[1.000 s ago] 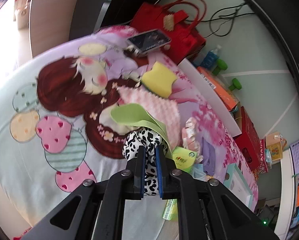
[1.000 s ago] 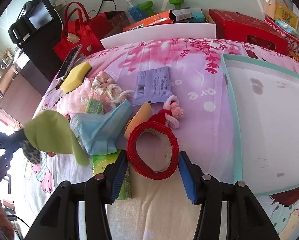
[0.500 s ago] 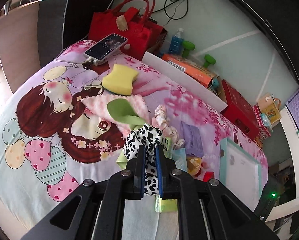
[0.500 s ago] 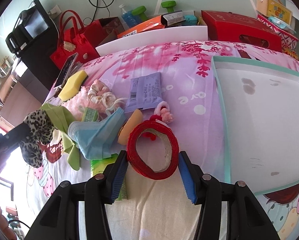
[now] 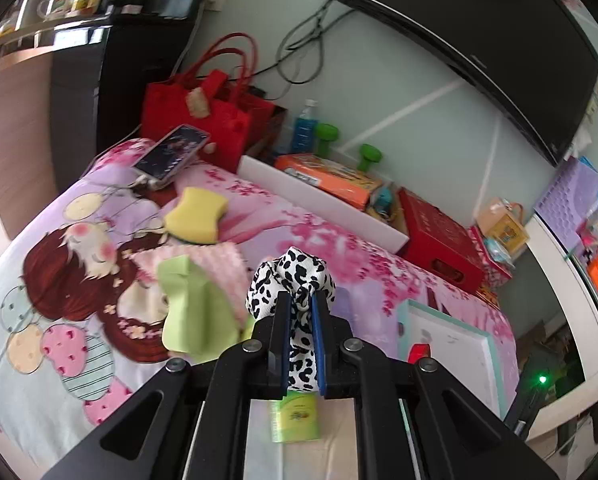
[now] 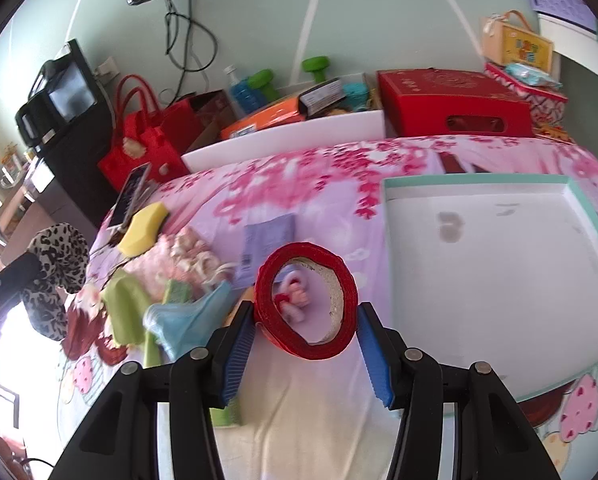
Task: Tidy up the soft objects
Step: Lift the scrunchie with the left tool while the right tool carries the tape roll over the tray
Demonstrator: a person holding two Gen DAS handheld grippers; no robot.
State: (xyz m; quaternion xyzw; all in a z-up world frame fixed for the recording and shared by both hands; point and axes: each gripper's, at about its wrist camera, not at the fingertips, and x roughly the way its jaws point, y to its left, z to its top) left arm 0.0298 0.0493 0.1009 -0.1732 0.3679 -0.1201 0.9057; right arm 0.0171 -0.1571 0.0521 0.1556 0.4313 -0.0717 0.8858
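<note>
- No legible text, brand or number is resolved in either view.
- Printing on the green packet (image 5: 297, 416) and the orange box (image 5: 331, 178) behind the white tray (image 6: 383, 196) is blurred.

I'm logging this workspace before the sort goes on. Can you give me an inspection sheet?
Surface: cartoon-print bedsheet; white tray, nothing in it.
Job's things: leopard-print scrunchie and red tape roll, both held; yellow sponge, green cloth, blue face mask on the sheet.
Clutter: phone, green tissue pack.
Grippers: left gripper jaws shut on the scrunchie; right gripper jaws around the roll.
Cables: black cables on the wall.
Surroundings: red tote bag, red box, green dumbbells.
</note>
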